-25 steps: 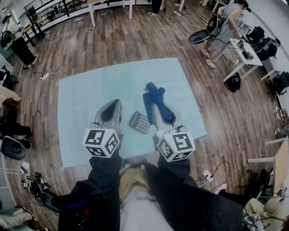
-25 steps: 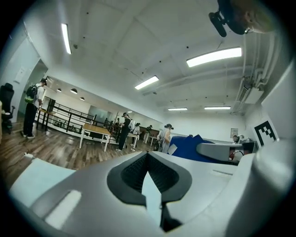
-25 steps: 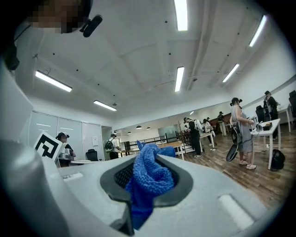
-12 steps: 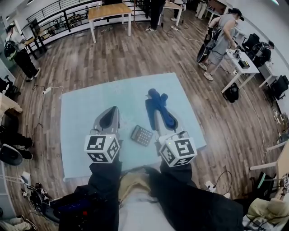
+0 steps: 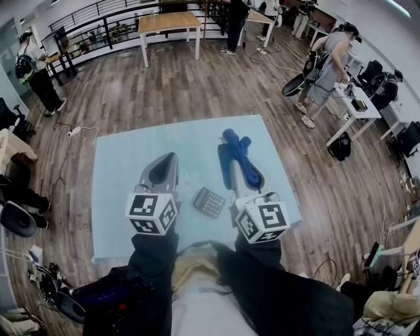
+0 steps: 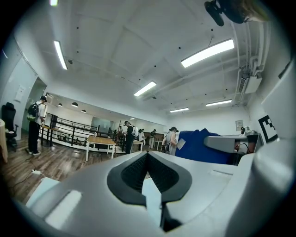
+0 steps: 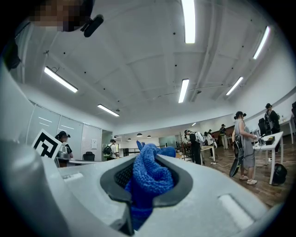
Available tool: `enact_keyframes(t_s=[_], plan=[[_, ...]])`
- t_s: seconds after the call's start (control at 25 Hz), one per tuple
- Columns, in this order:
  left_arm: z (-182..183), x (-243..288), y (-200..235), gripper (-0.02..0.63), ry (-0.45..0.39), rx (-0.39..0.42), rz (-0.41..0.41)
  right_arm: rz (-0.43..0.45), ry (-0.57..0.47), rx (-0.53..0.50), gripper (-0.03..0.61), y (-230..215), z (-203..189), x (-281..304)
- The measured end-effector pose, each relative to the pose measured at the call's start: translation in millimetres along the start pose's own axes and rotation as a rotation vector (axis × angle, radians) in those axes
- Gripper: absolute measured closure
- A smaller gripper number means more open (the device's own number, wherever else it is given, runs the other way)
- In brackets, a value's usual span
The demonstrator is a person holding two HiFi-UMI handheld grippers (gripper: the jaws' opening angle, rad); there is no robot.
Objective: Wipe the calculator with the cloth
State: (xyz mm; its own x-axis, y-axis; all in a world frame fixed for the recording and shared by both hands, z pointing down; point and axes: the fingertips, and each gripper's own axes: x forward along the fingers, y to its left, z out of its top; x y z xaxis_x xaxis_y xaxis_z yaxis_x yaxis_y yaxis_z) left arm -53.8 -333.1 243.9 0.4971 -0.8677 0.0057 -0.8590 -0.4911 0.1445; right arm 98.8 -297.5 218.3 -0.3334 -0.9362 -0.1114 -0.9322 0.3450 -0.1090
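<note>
Nothing's moved: right gripper (image 7: 147, 157) still clamps the blue terry cloth (image 5: 239, 161) aloft, 1 o'clock of the small dark-grey calculator (image 5: 209, 202); left gripper (image 5: 170, 159) pinched empty at 10; wipe unstarted.

We're in a big open-plan office or lab hall here: wood-plank floor (image 5: 197, 92) all round, a wooden-topped table (image 5: 169, 22) at 12 o'clock and a black railing (image 5: 98, 26) running off toward 11. Over at 2 o'clock a person (image 5: 328, 59) stands at white desks (image 5: 351, 108) with a black bag (image 5: 340, 146) on the boards beside them. An office chair (image 5: 16, 220) sits at 9 o'clock, a cable (image 5: 79, 131) trails at 10, and long strip lights (image 7: 187, 14) line the white ceiling.
</note>
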Motion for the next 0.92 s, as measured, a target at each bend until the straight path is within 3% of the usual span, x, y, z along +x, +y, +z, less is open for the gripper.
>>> enact_keyframes(t_s=[0.92], plan=[[3, 3, -15, 0.615, 0.011, -0.022, -0.028, 0.037, 0.003, 0.02, 0.523, 3, 6, 0]])
